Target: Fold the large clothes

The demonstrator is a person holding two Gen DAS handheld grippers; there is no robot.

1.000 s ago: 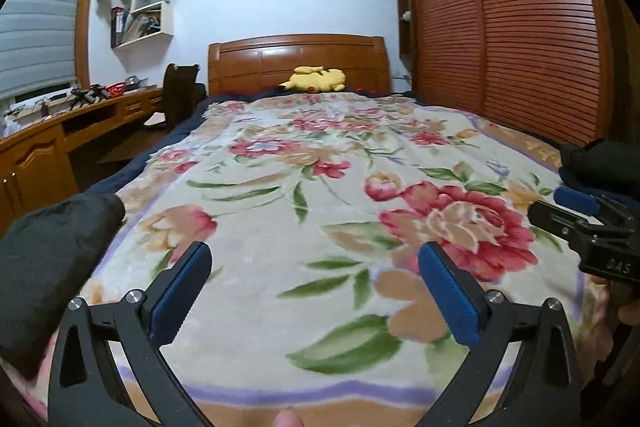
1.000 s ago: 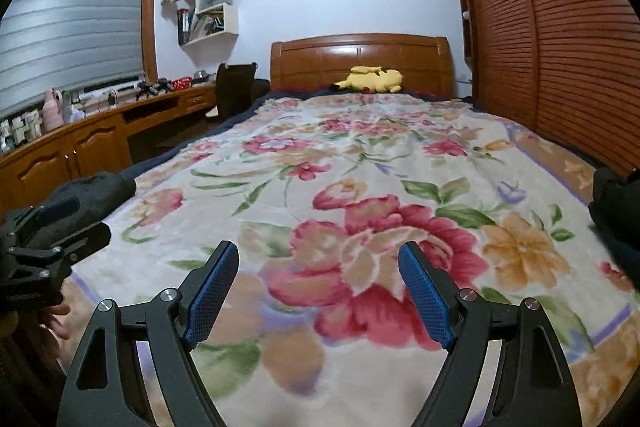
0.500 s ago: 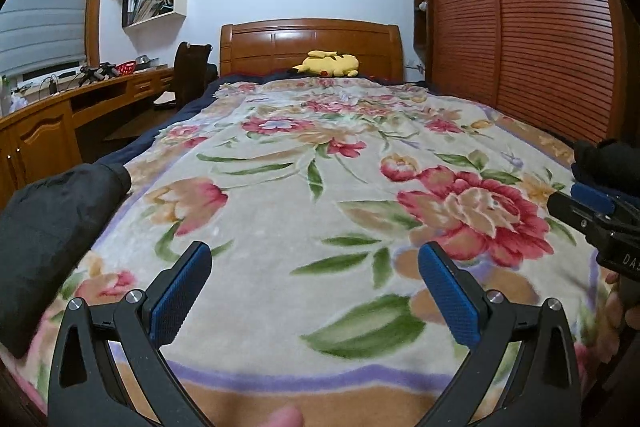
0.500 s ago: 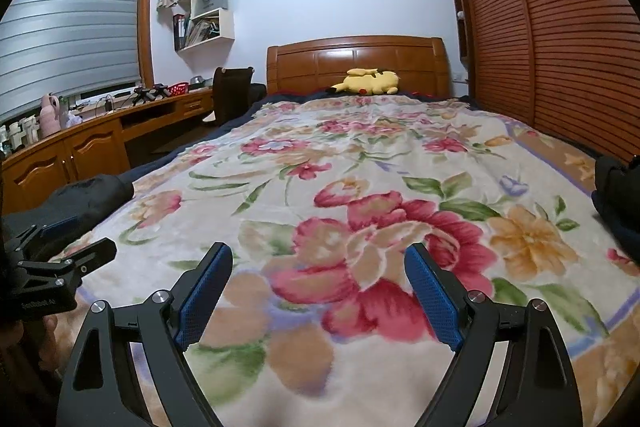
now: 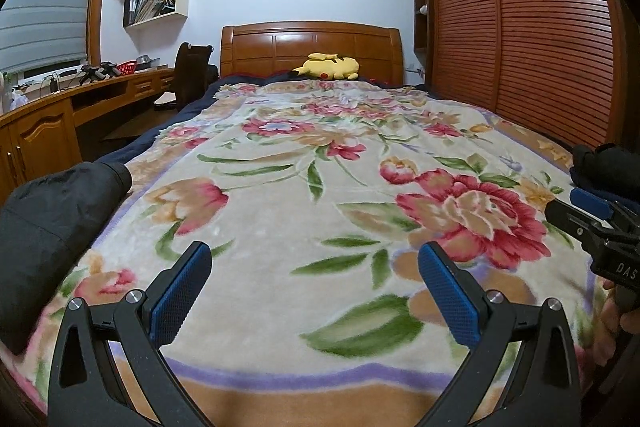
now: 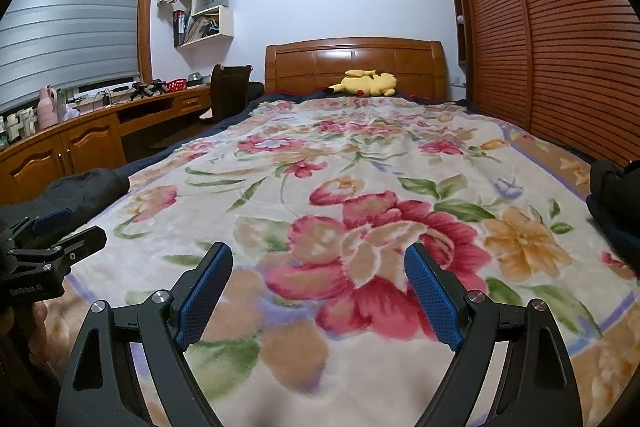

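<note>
A dark padded garment (image 5: 52,227) lies bunched at the left edge of the bed, also seen low at the left in the right wrist view (image 6: 84,191). Another dark garment (image 5: 608,167) sits at the bed's right edge (image 6: 612,199). My left gripper (image 5: 316,267) hovers open over the floral blanket (image 5: 304,187) with nothing between its blue pads. My right gripper (image 6: 318,267) is likewise open and empty above the blanket (image 6: 360,187). Each gripper shows at the edge of the other's view.
A yellow plush toy (image 5: 328,67) rests by the wooden headboard (image 5: 312,47). A long wooden desk (image 5: 60,115) and a dark chair (image 5: 192,71) stand along the left. Slatted wardrobe doors (image 5: 520,47) run along the right.
The left wrist view has steadied and shifted slightly, bringing more of the dark garment at the left into sight. Both grippers stay open and empty.
</note>
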